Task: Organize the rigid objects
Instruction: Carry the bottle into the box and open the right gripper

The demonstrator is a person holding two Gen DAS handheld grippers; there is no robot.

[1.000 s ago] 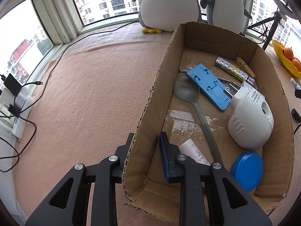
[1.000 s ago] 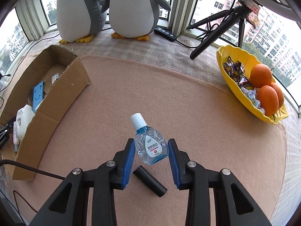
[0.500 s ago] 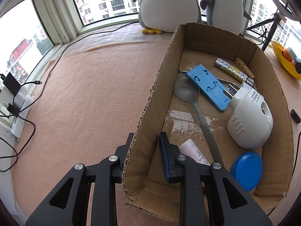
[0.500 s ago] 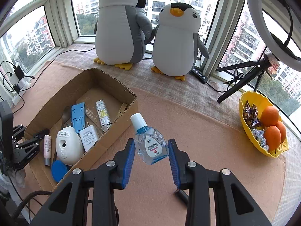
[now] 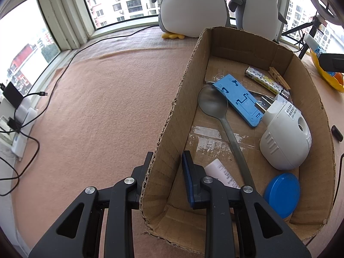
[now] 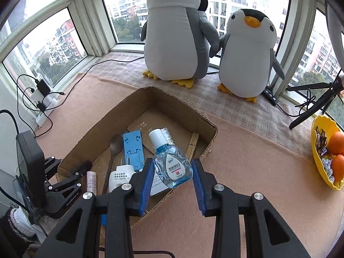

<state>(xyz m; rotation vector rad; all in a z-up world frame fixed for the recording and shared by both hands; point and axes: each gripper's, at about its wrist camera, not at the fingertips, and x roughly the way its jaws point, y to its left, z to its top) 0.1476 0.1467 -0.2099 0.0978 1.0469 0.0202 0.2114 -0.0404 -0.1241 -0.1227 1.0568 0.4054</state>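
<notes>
My right gripper [image 6: 173, 178] is shut on a small clear-blue eye-drop bottle [image 6: 172, 163] with a white cap, held in the air above the near corner of the cardboard box [image 6: 210, 126]. The box [image 5: 169, 129] holds a spoon [image 5: 223, 118], a blue plastic holder [image 5: 238, 99], a white plug-in device [image 5: 286, 137], a blue lid [image 5: 281, 193], a small white tube [image 5: 223, 174], a patterned stick [image 5: 264, 79] and a wooden clothespin [image 5: 278, 77]. My left gripper [image 5: 165, 172] is shut on the box's left wall near its front corner. A short black cylinder [image 5: 337, 132] lies outside the box, at right.
Two plush penguins [image 6: 176, 36] stand behind the box by the window. A yellow bowl [image 6: 322, 150] with oranges and sweets sits far right, next to a black tripod [image 6: 311, 105]. Cables and chargers [image 5: 19, 111] lie along the left sill. Pink cloth covers the table.
My right gripper lifted the eye-drop bottle off the cloth and carried it left until it hangs over the box. The black cylinder stayed on the cloth. My left gripper kept still on the wall.
</notes>
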